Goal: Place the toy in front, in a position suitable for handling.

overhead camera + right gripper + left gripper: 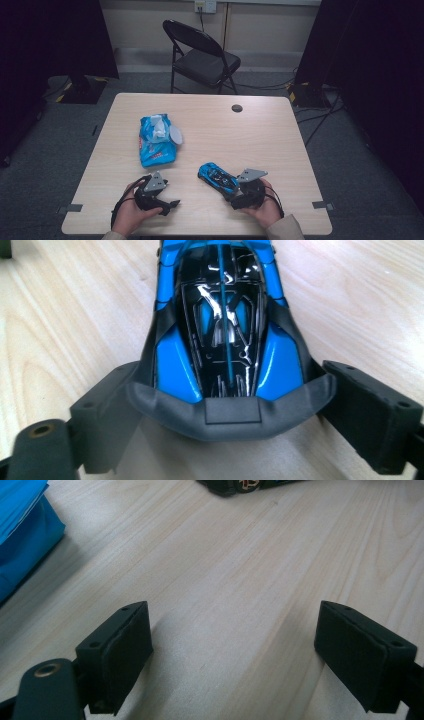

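The wooden table point(260, 135) carries everything, with a black folding chair point(202, 55) standing on the floor beyond its far edge. A blue wipes pack point(156, 140) lies left of the table's middle, its flap open and a white wipe poking out at the far end. The blue and black toy car point(218, 178) sits near the near edge, right of centre, its nose pointing toward the far left.

The right gripper point(227, 415) rests at the car's rear end, by the near right part of the table. In the right gripper view its jaws stand wide on either side of the car's grey tail; they seem to touch or nearly touch it, but whether the pads press on it is hard to tell.

The left gripper point(232, 650) lies near the near left edge, its jaws spread apart over bare wood with nothing between them.

A small dark round mark point(237, 108) sits close to the far edge.
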Tool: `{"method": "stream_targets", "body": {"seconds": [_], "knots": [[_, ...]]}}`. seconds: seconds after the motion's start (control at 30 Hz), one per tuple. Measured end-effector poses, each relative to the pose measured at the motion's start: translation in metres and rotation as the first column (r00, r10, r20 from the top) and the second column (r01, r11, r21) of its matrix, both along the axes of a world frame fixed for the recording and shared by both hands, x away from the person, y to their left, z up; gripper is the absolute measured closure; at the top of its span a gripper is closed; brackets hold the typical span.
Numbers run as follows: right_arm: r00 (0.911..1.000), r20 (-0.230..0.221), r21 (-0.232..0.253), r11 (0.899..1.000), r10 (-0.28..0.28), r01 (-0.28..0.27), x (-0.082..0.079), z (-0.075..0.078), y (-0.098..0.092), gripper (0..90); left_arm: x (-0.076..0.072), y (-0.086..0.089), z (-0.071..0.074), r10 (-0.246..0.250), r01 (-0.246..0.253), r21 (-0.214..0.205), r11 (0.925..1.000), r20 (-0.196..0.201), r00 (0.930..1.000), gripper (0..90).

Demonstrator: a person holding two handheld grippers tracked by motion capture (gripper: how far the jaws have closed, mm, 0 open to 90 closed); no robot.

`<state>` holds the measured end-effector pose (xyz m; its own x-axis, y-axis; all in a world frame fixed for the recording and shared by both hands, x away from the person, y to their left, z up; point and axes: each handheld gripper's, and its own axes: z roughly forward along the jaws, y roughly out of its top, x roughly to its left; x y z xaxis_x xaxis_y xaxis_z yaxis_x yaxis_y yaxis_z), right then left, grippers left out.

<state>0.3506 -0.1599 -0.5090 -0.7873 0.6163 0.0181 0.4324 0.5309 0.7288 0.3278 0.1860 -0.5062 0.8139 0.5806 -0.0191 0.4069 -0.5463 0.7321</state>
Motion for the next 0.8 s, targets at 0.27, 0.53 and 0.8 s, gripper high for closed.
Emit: {"method": "stream_targets", "body": {"seconds": [0.27, 0.53, 0.8], "knots": [[1.0000, 0.007, 0.009, 1.000, -0.003, 0.002, -0.0006, 0.0004, -0.0010, 18.7, 0.0004, 0.0001, 0.0001, -0.007, 0.007, 0.003, 1.0000, -0.004, 1.0000, 13.7], [0.9996, 0.013, 0.020, 0.999, 0.026, -0.026, -0.0008, 0.0008, -0.0018, 24.0, 0.0004, 0.0006, 0.0003, -0.006, 0.006, 0.003, 1.0000, 0.000, 1.0000, 14.2], [0.9996, 0.014, 0.020, 0.999, 0.026, -0.026, -0.0008, 0.0007, -0.0017, 24.1, 0.0033, 0.0080, 0.0096, 0.010, -0.010, -0.038, 0.9992, -0.014, 0.9999, 18.2]]}}
